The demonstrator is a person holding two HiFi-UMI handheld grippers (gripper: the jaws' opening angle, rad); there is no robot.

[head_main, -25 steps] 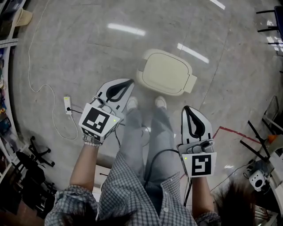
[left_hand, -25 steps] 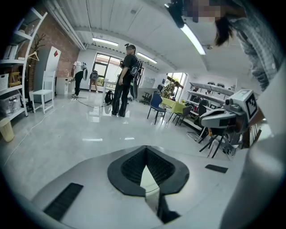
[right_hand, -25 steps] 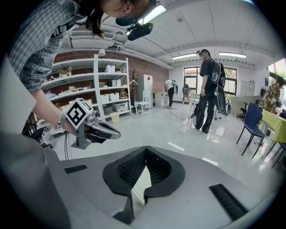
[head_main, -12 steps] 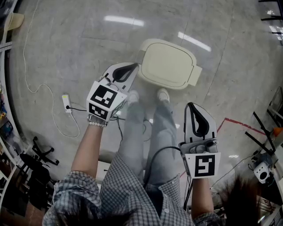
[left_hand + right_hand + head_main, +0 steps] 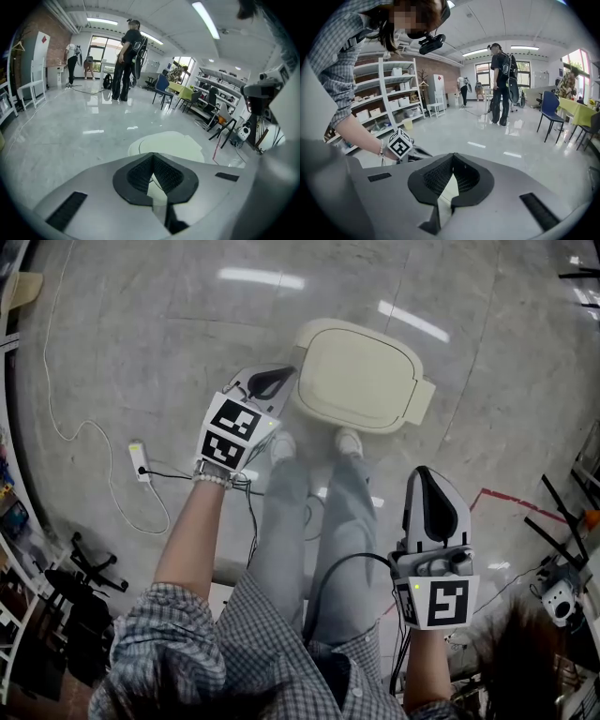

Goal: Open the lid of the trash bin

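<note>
The trash bin (image 5: 361,376) stands on the floor just ahead of the person's feet, its cream lid lying flat and closed. In the left gripper view the trash bin (image 5: 165,142) shows just beyond the jaws. My left gripper (image 5: 287,373) is shut with nothing in it, and its tips are at the lid's left edge; whether they touch it I cannot tell. The left gripper (image 5: 152,154) shows its jaws meeting at the tip. My right gripper (image 5: 419,472) hangs shut and empty beside the right leg, well short of the bin. The right gripper (image 5: 452,154) points across the room.
A power strip (image 5: 139,460) with a white cable lies on the floor to the left. Red floor tape (image 5: 506,497) and stands are at the right. A chair base (image 5: 82,565) sits at lower left. A person (image 5: 126,61) stands far off; shelves (image 5: 396,96) line a wall.
My left gripper has moved forward and to the right, from beside the left leg up to the bin's left edge. The right gripper has stayed by the right leg.
</note>
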